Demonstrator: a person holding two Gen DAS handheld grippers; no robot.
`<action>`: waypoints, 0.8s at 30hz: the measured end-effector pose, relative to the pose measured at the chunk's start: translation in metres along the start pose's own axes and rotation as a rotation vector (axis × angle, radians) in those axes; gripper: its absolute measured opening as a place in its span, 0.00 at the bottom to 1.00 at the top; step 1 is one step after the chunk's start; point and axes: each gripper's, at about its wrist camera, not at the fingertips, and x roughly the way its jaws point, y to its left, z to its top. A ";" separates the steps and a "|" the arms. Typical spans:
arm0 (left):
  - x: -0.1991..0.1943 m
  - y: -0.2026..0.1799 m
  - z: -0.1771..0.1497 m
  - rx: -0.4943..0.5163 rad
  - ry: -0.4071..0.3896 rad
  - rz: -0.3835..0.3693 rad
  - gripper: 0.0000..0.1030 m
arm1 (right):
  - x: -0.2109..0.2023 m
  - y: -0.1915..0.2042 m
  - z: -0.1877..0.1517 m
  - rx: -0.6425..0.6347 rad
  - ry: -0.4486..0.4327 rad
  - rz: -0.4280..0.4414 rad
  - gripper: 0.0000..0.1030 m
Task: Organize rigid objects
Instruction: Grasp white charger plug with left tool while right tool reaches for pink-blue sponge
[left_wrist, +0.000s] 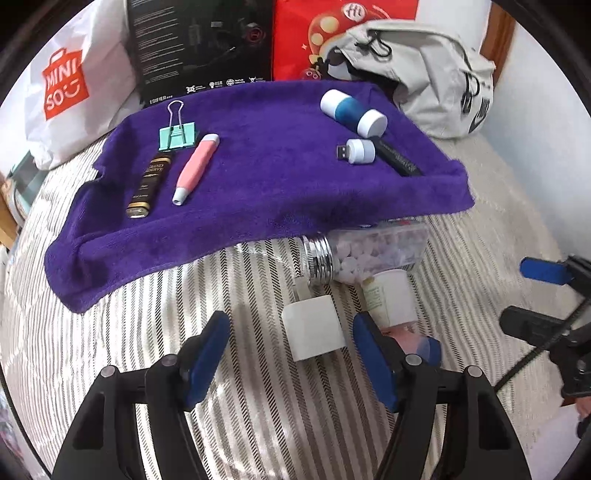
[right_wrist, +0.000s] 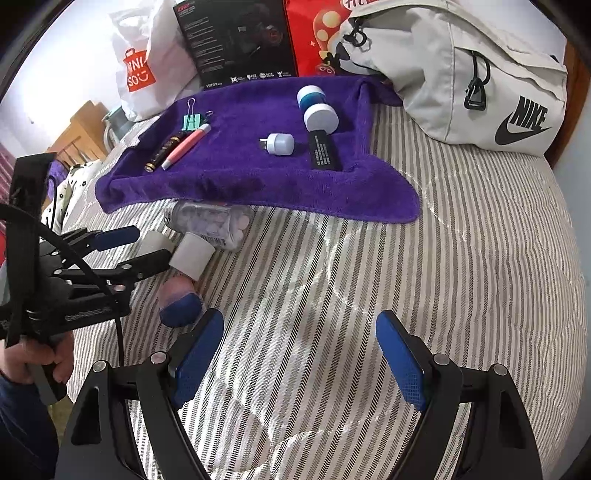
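Six small items are laid on the purple towel (left_wrist: 258, 177): a mint binder clip (left_wrist: 176, 136), a dark tube with gold print (left_wrist: 146, 186) and a pink pen-like tool (left_wrist: 195, 168) on its left side, a blue-and-white bottle (left_wrist: 352, 112), a small white USB plug (left_wrist: 356, 150) and a black stick (left_wrist: 397, 157) on its right side. Just off the towel's near edge, on the striped bedspread (right_wrist: 443, 258), a clear jar of pale tablets (left_wrist: 369, 251) is lying on its side, partly tucked under the towel. A white block (left_wrist: 314, 330) and a small white pot (left_wrist: 389, 297) are set beside the jar. The left gripper (left_wrist: 290, 345) is spread wide, with the white block between its fingers, apparently not pinched. The right gripper (right_wrist: 299, 350) is spread too, empty above bare bedspread. A grey Nike backpack (right_wrist: 461, 74), a white shopping bag (left_wrist: 70, 85), a black box (left_wrist: 199, 48) and a red bag (left_wrist: 325, 33) are stacked behind the towel.
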 end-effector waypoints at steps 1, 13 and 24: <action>0.002 -0.001 0.000 0.000 -0.001 0.000 0.52 | 0.001 -0.001 -0.001 0.002 0.002 0.000 0.82; -0.001 0.013 -0.005 -0.014 -0.033 -0.008 0.30 | 0.011 0.028 0.006 -0.026 -0.017 0.087 0.82; -0.008 0.056 -0.017 -0.063 -0.026 -0.035 0.30 | 0.038 0.091 0.000 -0.269 -0.019 0.114 0.71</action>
